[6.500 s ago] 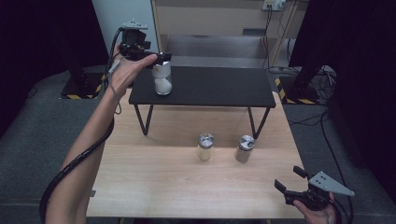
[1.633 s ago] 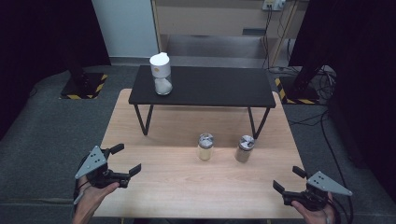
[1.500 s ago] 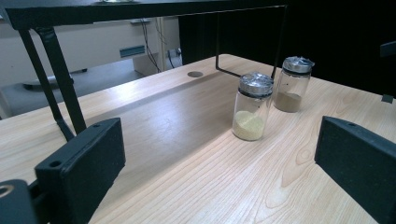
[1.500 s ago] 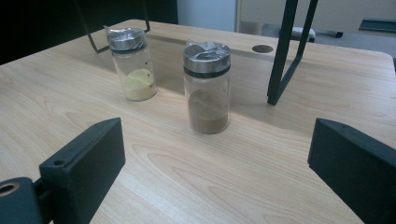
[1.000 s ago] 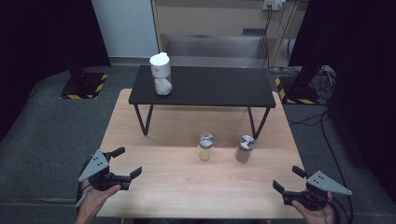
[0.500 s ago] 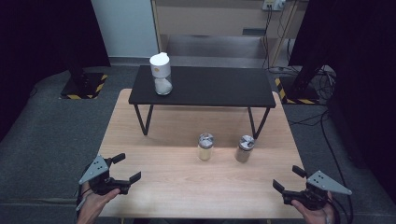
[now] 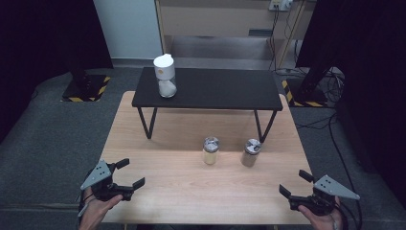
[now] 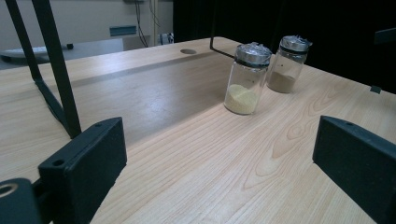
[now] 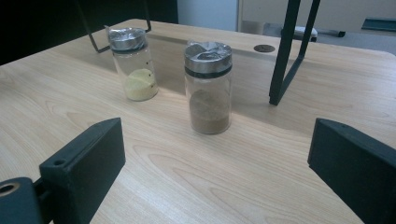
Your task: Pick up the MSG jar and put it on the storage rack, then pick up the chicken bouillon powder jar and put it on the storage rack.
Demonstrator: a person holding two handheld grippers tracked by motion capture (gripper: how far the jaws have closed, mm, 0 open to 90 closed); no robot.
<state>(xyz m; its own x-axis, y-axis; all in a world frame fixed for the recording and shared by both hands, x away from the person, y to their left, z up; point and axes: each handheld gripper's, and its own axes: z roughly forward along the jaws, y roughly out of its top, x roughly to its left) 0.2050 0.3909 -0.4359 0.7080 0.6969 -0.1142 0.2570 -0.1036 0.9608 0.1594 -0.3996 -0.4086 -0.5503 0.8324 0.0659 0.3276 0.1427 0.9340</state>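
The two glass shaker jars stand upright mid-bench, yellow-powder jar [image 7: 210, 150] just beside brown-powder jar [image 7: 251, 152], not touching. Left tool [image 7: 130, 173] and right tool [image 7: 293, 183] sit near the bench's front corners, jaws wide open, holding nothing. Risk: a high or off-centre grip tips a jar into its neighbour.

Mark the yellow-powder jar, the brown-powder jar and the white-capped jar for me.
yellow-powder jar [image 8: 243, 88], left gripper view, on its glass body.
brown-powder jar [image 9: 208, 100], right gripper view, on its glass body.
white-capped jar [image 7: 164, 67], high view, on its white cap.
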